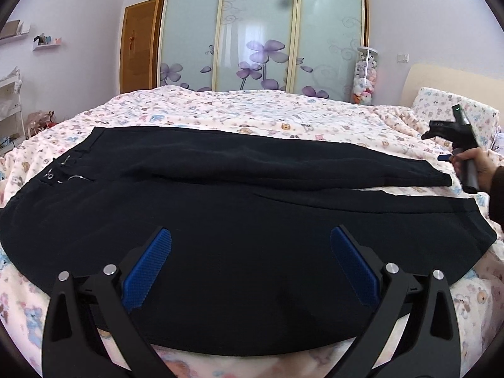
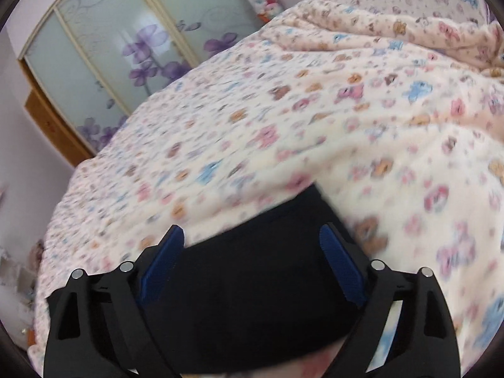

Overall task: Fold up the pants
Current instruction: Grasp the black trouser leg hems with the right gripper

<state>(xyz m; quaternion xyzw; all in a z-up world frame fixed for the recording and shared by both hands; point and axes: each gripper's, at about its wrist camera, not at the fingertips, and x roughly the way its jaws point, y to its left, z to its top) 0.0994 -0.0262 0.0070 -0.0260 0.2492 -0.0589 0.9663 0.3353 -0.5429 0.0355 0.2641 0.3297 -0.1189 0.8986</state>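
Black pants (image 1: 239, 189) lie flat across the bed, waist and zip (image 1: 75, 178) at the left, both legs running right. My left gripper (image 1: 251, 233) hovers open over the near leg, its blue pads wide apart and holding nothing. At the right, past the leg hems, a hand (image 1: 478, 167) holds the other tool's handle. In the blurred right wrist view my right gripper (image 2: 252, 230) stands open above the end of a black pant leg (image 2: 252, 289). The cloth lies below its fingers, and the pads do not press on it.
A bedspread (image 1: 252, 110) printed with bears covers the bed, with a matching pillow (image 1: 453, 107) at the right. Sliding glass wardrobe doors (image 1: 261, 31) stand behind the bed. A tube of plush toys (image 1: 365, 78) stands beside them, and shelves (image 1: 9, 110) stand at the left wall.
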